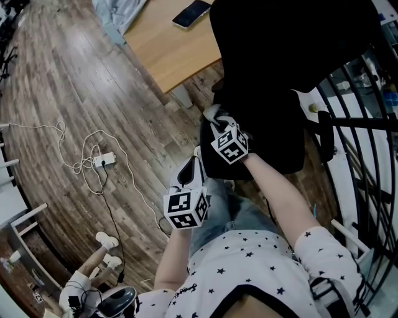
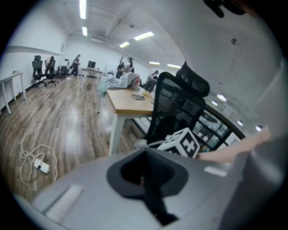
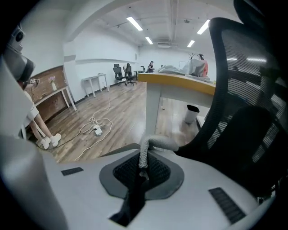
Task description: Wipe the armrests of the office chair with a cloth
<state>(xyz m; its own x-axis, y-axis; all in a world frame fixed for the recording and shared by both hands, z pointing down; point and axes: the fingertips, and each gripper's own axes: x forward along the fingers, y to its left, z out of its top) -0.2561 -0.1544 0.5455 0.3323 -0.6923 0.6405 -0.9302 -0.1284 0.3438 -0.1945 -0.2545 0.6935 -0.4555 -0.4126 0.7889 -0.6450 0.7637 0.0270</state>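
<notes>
The black mesh office chair (image 1: 280, 81) stands right in front of me, its seat (image 1: 267, 133) below the tall back. My right gripper (image 1: 216, 119) is at the chair's left side, over the dark armrest (image 1: 206, 152). In the right gripper view it (image 3: 143, 168) is shut on a grey cloth (image 3: 155, 143), which curls out of the jaws toward the chair (image 3: 252, 117). My left gripper (image 1: 188, 175) hangs lower left of it, beside my leg, apart from the chair. Its jaws (image 2: 145, 177) are pressed together with nothing seen between them. The far armrest (image 1: 324, 133) shows at the right.
A wooden desk (image 1: 168, 43) with a phone (image 1: 191, 12) on it stands beyond the chair. A white power strip (image 1: 104, 159) and its loose cable lie on the wood floor at left. A black railing (image 1: 367, 130) closes off the right side. A small bin (image 3: 192, 113) sits under the desk.
</notes>
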